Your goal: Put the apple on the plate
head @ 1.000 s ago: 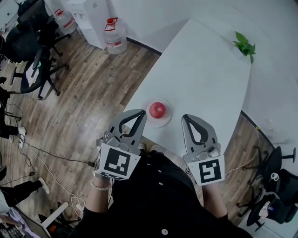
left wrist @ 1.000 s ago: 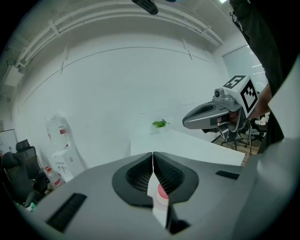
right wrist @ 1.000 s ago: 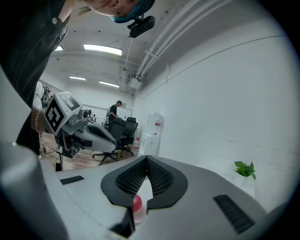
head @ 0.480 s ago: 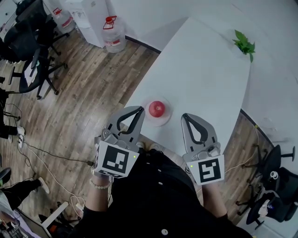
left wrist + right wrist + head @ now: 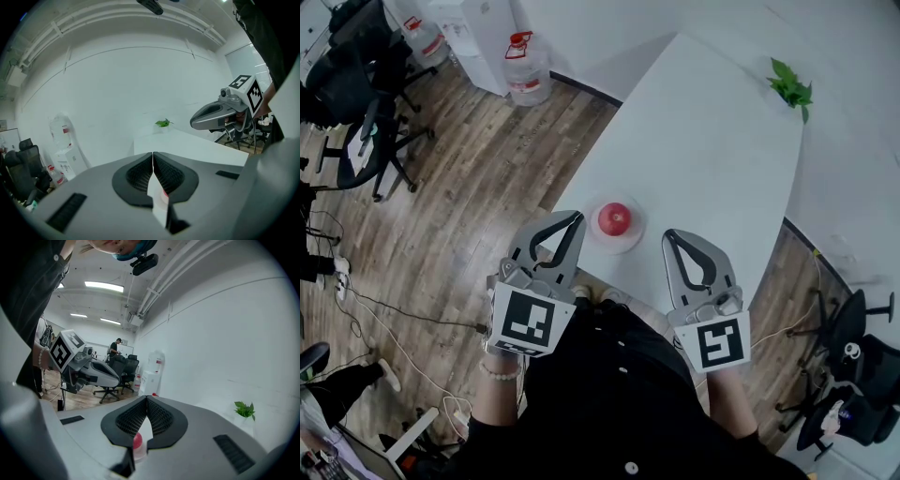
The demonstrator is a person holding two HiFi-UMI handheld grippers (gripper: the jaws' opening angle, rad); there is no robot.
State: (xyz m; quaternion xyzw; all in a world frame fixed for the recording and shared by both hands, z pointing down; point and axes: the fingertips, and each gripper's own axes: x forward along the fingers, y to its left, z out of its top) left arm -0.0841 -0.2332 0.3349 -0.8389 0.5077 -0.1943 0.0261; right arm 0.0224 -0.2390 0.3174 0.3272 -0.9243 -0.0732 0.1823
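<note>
A red apple [image 5: 614, 217] sits on a small pale plate [image 5: 624, 246] near the front edge of the white table [image 5: 703, 141]. My left gripper [image 5: 578, 217] hangs just left of the plate, off the table's edge, jaws shut and empty. On the plate's right, my right gripper [image 5: 667, 234] is held over the table, also shut and empty. In the left gripper view the closed fingertips [image 5: 153, 153] hide most of the plate; a red sliver of the apple [image 5: 164, 196] shows below them. The right gripper view shows the apple [image 5: 137, 440] under its closed jaws.
A small green plant [image 5: 792, 91] stands at the table's far end. Water bottles [image 5: 525, 64] and a dispenser line the far wall. Office chairs [image 5: 366, 112] stand on the wooden floor at left, more chairs [image 5: 848, 375] at right. Cables [image 5: 394, 309] lie on the floor.
The left gripper has drifted slightly to the left, away from the plate. The apple, the plate and the right gripper have not moved.
</note>
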